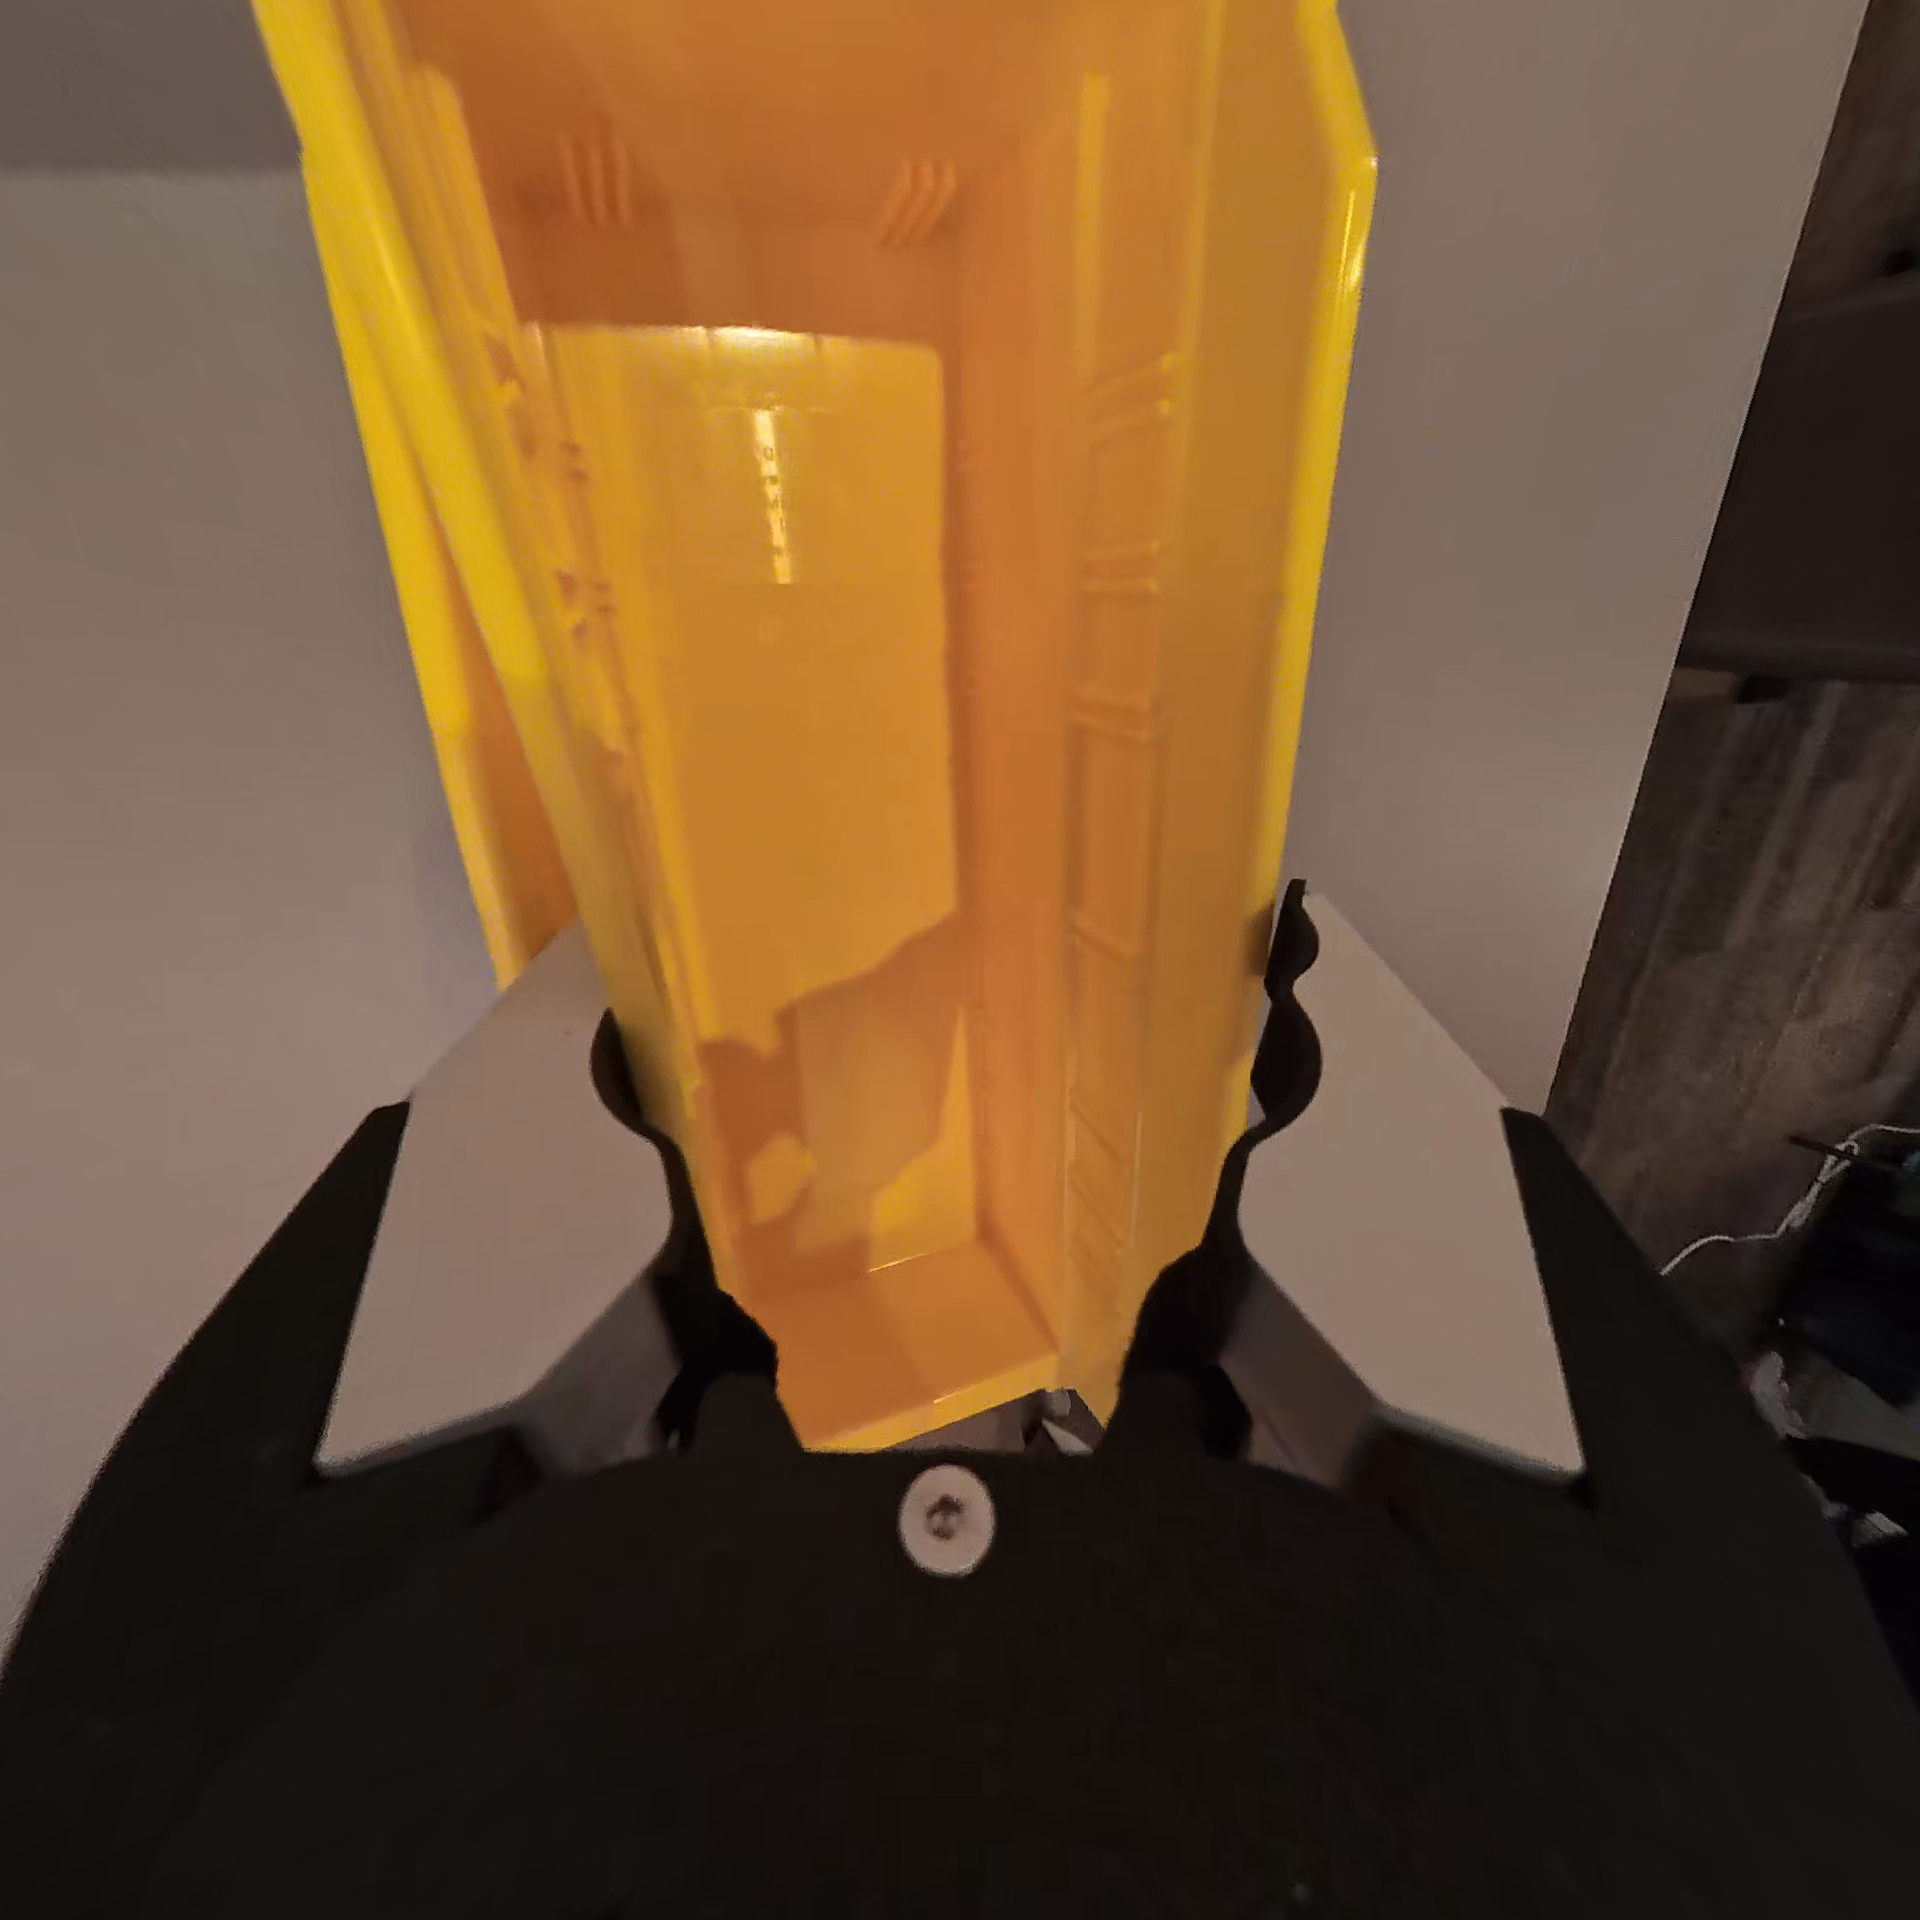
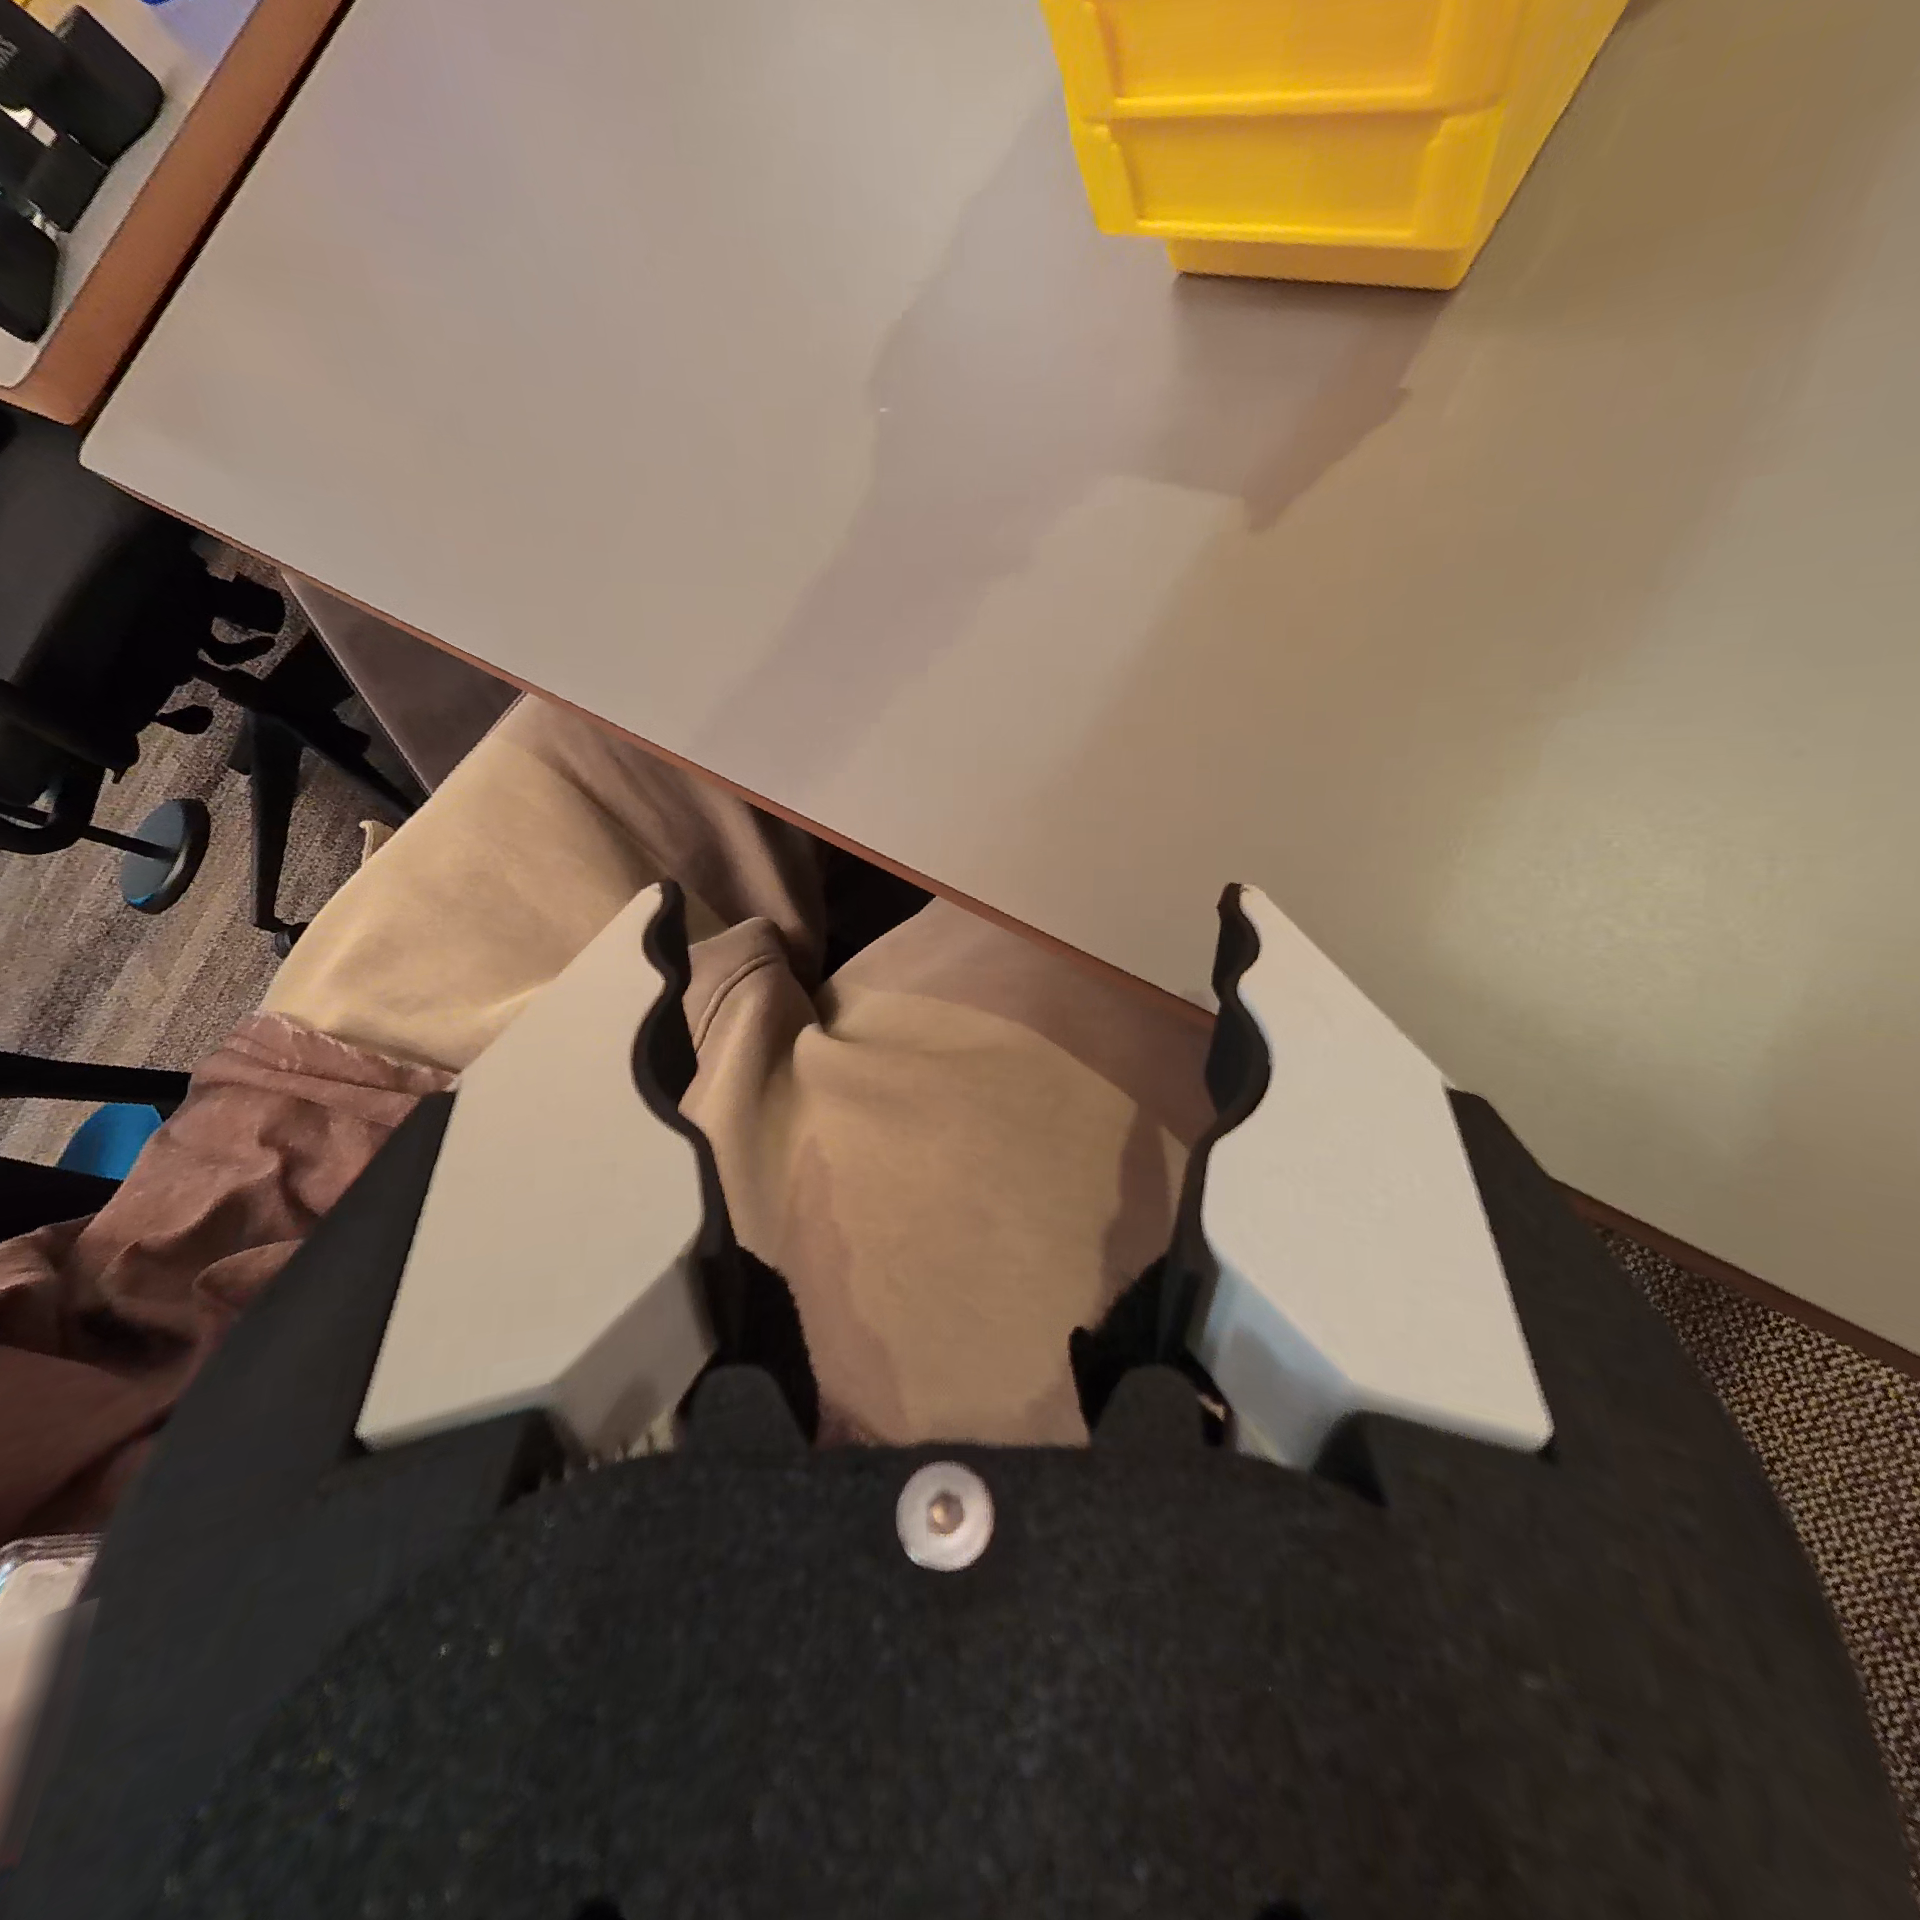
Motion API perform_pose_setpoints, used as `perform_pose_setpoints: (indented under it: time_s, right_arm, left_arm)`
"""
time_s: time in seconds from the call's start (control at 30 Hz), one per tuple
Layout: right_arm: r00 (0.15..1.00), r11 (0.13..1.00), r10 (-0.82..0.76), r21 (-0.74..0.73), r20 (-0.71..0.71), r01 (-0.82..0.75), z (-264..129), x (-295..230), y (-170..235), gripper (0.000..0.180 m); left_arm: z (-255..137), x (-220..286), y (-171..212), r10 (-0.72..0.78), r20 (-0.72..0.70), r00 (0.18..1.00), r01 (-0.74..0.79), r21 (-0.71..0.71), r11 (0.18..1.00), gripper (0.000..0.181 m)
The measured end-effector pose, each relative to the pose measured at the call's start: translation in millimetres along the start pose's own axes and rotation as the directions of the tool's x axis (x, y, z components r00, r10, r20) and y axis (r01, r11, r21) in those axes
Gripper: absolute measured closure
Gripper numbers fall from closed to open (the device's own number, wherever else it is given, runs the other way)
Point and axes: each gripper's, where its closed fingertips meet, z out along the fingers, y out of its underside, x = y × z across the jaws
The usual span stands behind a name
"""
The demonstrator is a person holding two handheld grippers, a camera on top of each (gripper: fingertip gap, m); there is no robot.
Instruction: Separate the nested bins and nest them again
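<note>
My left gripper (image 1: pixel 940 1039) is clamped across a yellow bin (image 1: pixel 831 727): the left finger bears on one long wall, the right finger on the opposite wall, and the bin's near end sits deep between them, almost at the gripper body. The bin's long axis runs straight ahead of the fingers, open side toward the wrist camera. A second yellow edge (image 1: pixel 416 520) shows just outside the left wall, beyond my left finger; I judge it to be another bin in the nest, not yet parted, though I cannot confirm this.

My right gripper (image 2: pixel 951 1039) has its fingers apart and holds nothing. It hangs off the near edge of the grey table (image 2: pixel 623 364), over a person's trouser leg (image 2: pixel 914 1143). The stacked bins (image 2: pixel 1309 156) lie ahead of the right fingers and to their right, well apart. Two stepped rims are visible there.

The coming move turns on this: the left gripper is already on the stack, and the right must travel forward and rightward to take the other bin.

Not determinable: how many bins are nested, whether the stack rests on the table, and the far end of the bin, which is cut off by the top of both views.
</note>
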Motion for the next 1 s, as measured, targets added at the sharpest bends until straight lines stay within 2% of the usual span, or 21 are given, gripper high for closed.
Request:
perform_pose_setpoints:
  time_s: [0.1, 0.3, 0.37, 0.43, 0.73, 0.87, 0.93, 1.0]
  right_arm:
    - [1.0, 1.0, -0.007, -0.006, 0.005, 0.007, 0.7, -2.9, 0.3, 0.079]
    - [1.0, 1.0, -0.02, -0.023, 0.004, 0.02, 1.8, -4.2, 3.9, 0.079]
    - [1.0, 1.0, -0.016, -0.024, 0.005, 0.016, 1.6, -3.2, 3.8, 0.079]
    - [1.0, 1.0, -0.009, -0.022, 0.009, 0.009, 1.3, -2.6, 3.2, 0.079]
    - [1.0, 0.999, -0.011, -0.044, 0.0, 0.011, 4.0, -1.3, 7.2, 0.079]
    - [1.0, 0.998, -0.015, -0.057, -0.002, 0.015, 5.5, -1.6, 9.7, 0.079]
    - [1.0, 0.998, -0.015, -0.06, -0.002, 0.015, 6.0, -1.5, 10.3, 0.079]
    - [1.0, 0.998, -0.014, -0.061, 0.001, 0.014, 6.4, -1.8, 10.2, 0.079]
  left_arm:
    - [0.0, 5.2, 0.2, 0.005, 0.003, 1.0, -0.005, -0.001, 1.0, 0.064]
    - [-3.4, 13.3, 0.0, -0.033, -0.086, 0.996, 0.032, -0.019, 0.999, 0.049]
    - [-3.5, 8.6, 0.1, -0.036, -0.081, 0.996, 0.034, -0.021, 0.999, 0.054]
    - [-2.8, 1.3, 1.1, -0.011, -0.049, 0.999, 0.01, -0.022, 1.0, 0.066]
    - [-6.1, 0.9, 5.4, -0.016, -0.062, 0.998, 0.013, -0.053, 0.998, 0.072]
    - [-7.7, 2.6, 10.2, -0.012, -0.092, 0.996, 0.005, -0.085, 0.996, 0.066]
    - [-9.8, 13.2, 14.4, -0.006, -0.147, 0.989, -0.011, -0.114, 0.993, 0.045]
    - [-13.2, 17.1, 16.8, -0.033, -0.172, 0.985, 0.01, -0.133, 0.991, 0.038]
